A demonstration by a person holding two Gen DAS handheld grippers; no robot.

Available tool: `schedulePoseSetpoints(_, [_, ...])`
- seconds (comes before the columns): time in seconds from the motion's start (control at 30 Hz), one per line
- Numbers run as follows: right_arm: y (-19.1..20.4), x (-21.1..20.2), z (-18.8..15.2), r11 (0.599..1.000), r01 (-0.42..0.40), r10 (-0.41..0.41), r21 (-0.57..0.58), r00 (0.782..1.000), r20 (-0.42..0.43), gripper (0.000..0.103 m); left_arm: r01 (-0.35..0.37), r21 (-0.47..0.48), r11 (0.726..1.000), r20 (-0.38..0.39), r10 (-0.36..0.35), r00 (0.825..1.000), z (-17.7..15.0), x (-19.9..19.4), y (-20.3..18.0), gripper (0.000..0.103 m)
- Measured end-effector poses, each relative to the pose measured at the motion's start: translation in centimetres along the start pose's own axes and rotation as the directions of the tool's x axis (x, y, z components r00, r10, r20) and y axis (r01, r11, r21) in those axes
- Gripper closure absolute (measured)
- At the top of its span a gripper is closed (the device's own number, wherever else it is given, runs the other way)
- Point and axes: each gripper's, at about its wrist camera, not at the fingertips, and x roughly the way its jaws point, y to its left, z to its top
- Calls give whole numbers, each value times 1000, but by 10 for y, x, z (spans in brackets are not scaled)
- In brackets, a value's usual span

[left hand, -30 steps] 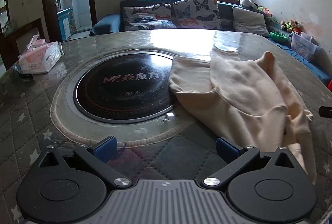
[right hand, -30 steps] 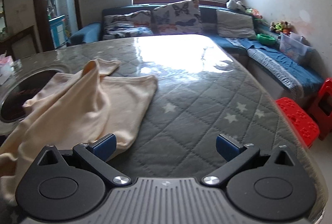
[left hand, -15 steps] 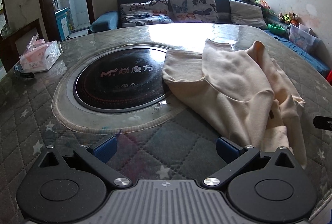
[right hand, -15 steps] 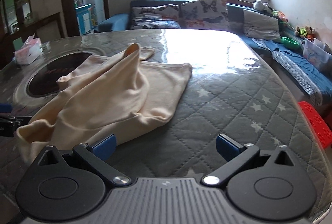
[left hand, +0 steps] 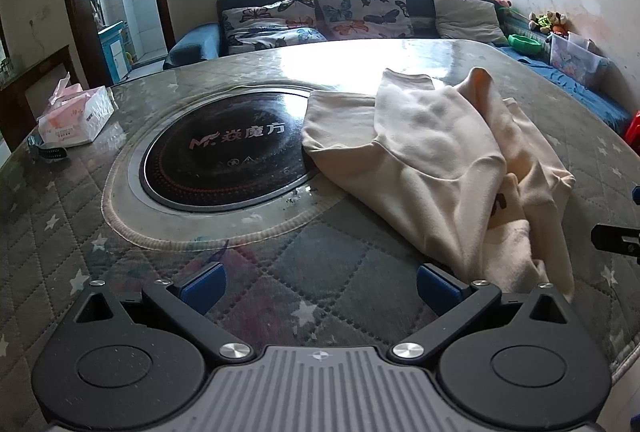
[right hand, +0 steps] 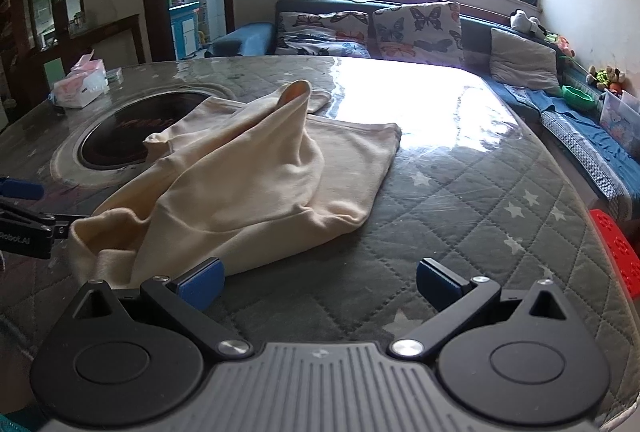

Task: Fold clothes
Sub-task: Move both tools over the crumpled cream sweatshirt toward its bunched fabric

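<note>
On the quilted tabletop [right hand: 460, 199] the cream garment [right hand: 256, 175] lies in a rumpled heap by the round cooktop [left hand: 224, 147], basically unfolded, and both left claw [left hand: 318, 284] and right claw [right hand: 318, 282] hang wide apart holding nothing, so pretty much everything's left.

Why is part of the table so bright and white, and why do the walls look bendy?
Left wrist view: window light glares off the shiny table behind the cream garment. Right wrist view: the same glare washes out the table; the fisheye lens curves the room's edges in both.
</note>
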Motion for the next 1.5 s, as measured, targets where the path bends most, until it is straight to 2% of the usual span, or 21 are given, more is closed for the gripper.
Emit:
schedulePoseSetpoints(0.47, [16,-5,-4,998,-28,27,-59,1000,-12,0,0,13,1000,-14,0,1000,-5,-4,-5,0])
schedulePoseSetpoints(1.5, [29,-4,-1,993,-58,57,-102,998,-10,0,3,60,998,-6,-3,1000,4,-6,-15,0])
